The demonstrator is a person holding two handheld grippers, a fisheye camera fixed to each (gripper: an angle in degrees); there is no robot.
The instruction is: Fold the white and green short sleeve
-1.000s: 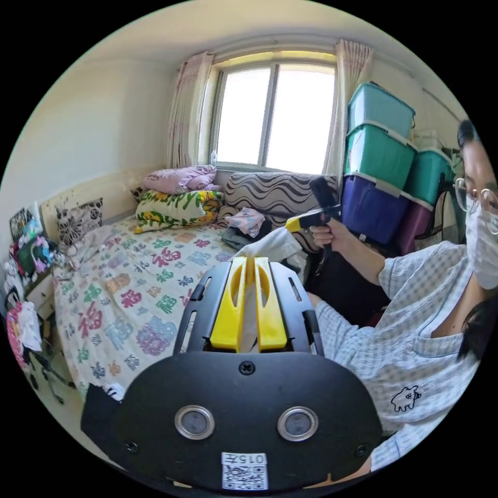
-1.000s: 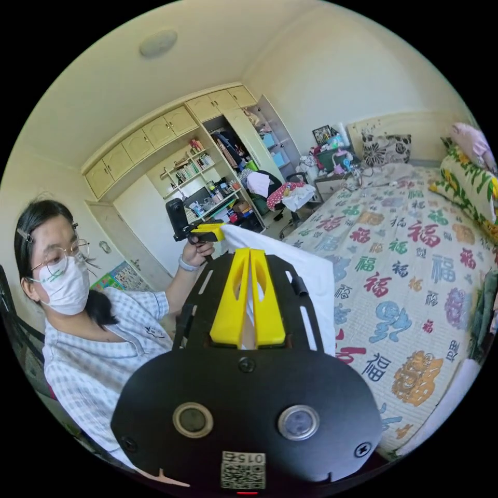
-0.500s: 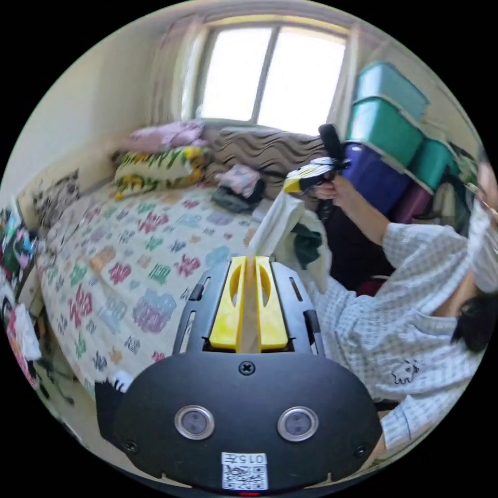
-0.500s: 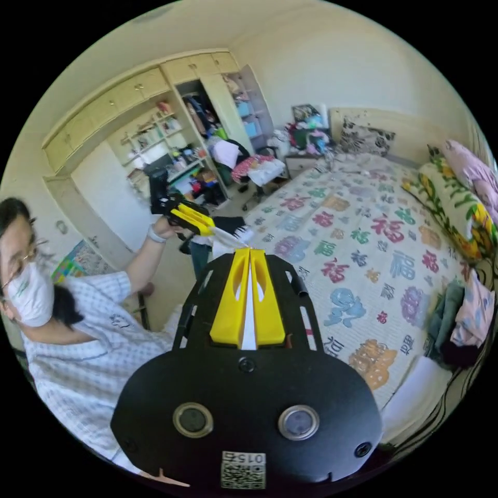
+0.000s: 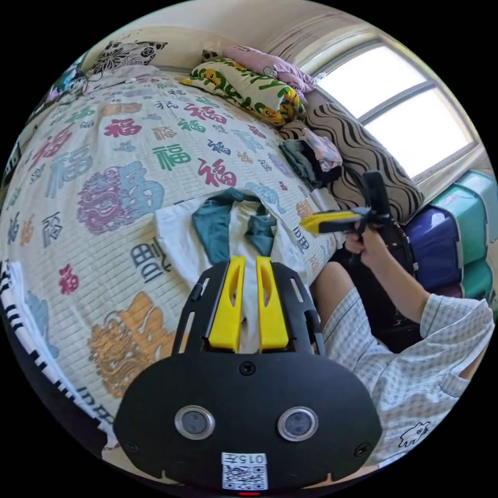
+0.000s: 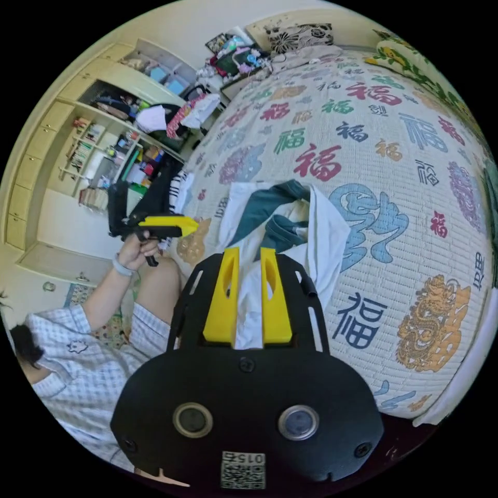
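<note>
The white and green short sleeve lies on the patterned bedspread near the bed's near edge, collar toward twelve o'clock in both views, its green sleeves already turned inward over the white body. Your left gripper hangs over the hem with its jaws slightly spread, gripping nothing; your right gripper is likewise parted above the cloth. In the left gripper view the right gripper sits at three o'clock, off the shirt. For the next fold, pinch both hem corners evenly, lift together, and lay the hem toward the collar, keeping the tucked sleeves flat.
</note>
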